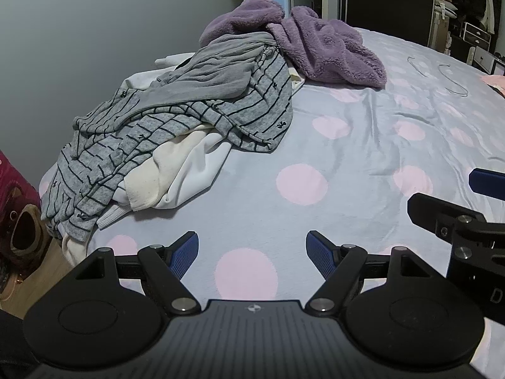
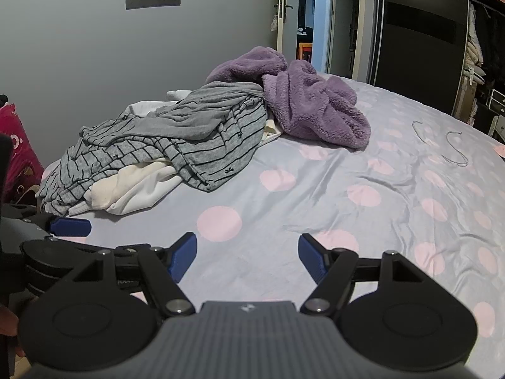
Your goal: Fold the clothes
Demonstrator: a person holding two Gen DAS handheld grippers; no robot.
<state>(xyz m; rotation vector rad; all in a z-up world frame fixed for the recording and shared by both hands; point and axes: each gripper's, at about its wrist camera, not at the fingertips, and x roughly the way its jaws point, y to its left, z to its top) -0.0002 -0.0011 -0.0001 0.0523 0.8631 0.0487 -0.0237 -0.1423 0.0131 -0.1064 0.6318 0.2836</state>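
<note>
bed sheet [image 2: 315,189]: polka-dotted; wire hangers [image 2: 454,148]: on it; door [image 2: 285,9]: ajar

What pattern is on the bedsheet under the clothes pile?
Large pink dots on the pale blue-grey bedsheet; clearest in the right wrist view.

Grey wall [image 2: 79,63], open doorway [image 2: 304,28], dark wardrobe door [image 2: 423,31], polka-dot bedsheet [image 2: 378,221], dim light.

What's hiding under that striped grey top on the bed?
White and cream clothes poke out from under the striped top. How many pieces, and how far they run beneath it, is covered.
</note>
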